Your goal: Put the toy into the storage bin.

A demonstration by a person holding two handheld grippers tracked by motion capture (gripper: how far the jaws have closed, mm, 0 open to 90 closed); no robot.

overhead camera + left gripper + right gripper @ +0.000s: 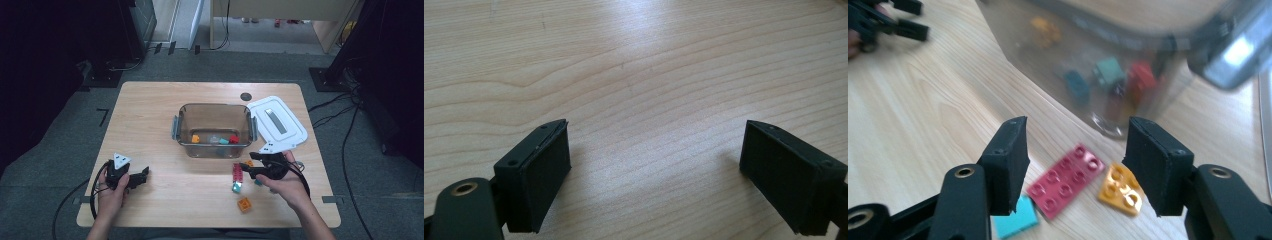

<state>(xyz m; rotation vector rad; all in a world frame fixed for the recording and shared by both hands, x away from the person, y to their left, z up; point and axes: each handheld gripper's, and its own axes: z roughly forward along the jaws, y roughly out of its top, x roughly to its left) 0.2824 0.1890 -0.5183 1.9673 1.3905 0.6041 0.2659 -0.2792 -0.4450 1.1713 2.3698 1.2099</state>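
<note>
The right gripper [1075, 165] was held over the red plate [1065, 181] near the surface's [165, 200] front edge, fingers half parted and empty; the left gripper's [654, 175] fingers were spread wide, empty.

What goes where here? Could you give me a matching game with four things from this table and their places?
Things:
1. white lid
2. red flat brick
3. left gripper
4. clear box

Places:
A. on the table between the right gripper's open jaws
B. middle of the table, with small bricks inside
C. lying flat on the table right of the box
D. near the table's left front corner, jaws open over bare wood

Pairs: 1-C, 2-A, 3-D, 4-B
</note>
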